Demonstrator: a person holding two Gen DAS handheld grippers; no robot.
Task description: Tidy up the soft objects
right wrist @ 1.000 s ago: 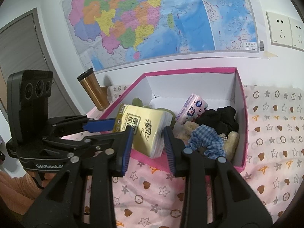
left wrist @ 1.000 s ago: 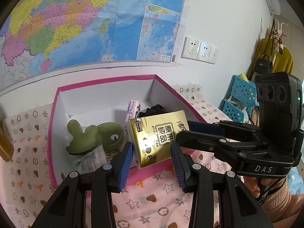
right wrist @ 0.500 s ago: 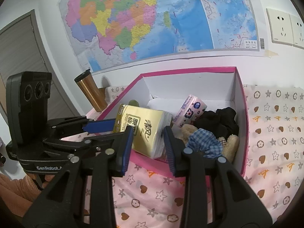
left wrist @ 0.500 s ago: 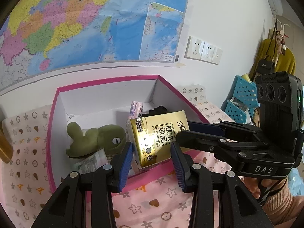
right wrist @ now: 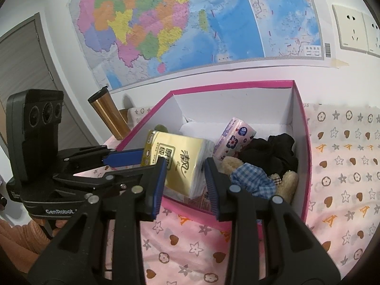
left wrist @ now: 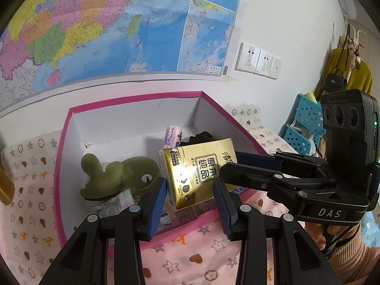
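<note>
**Left claw** (left wrist: 188, 185): clenched on the left end of the tissue pack (left wrist: 201, 171), blue pads pressed to either side of it.

**Right claw** (right wrist: 185, 166): clenched on the right end of the same pack. In the left wrist view it reaches in from the right, with a hand (left wrist: 315, 235) in a peach sleeve behind it.

**Tissue pack**: gold-yellow wrapper with printed characters, tilted. It is held between the two claws over the near part of the pink box (left wrist: 133, 96), above that box's near rim.

**Pink box**: open-topped, white inside, magenta rim.
- Left part: a green plush toy (left wrist: 123, 173) lying on its side, with some white printed wrapping under it.
- Middle, towards the far wall: a small pink tissue packet (left wrist: 172, 135), leaning.
- Right part: a bundle of black cloth (right wrist: 268, 152). Nearer than it lies a beige plush bear (right wrist: 288, 180) in blue checked fabric (right wrist: 249, 178).

**Patterned cloth** (right wrist: 190, 244): pink and white with stars and hearts, spread over the worktop under the box.

**Copper tumbler** (right wrist: 109, 116): upright, black lid, just left of the box at the far side.

**Wall map** (right wrist: 190, 23): coloured, hung behind the box. White sockets (left wrist: 257, 61) sit to its right.

**Blue baskets** (left wrist: 301, 123): perforated, stacked at the far right.
</note>
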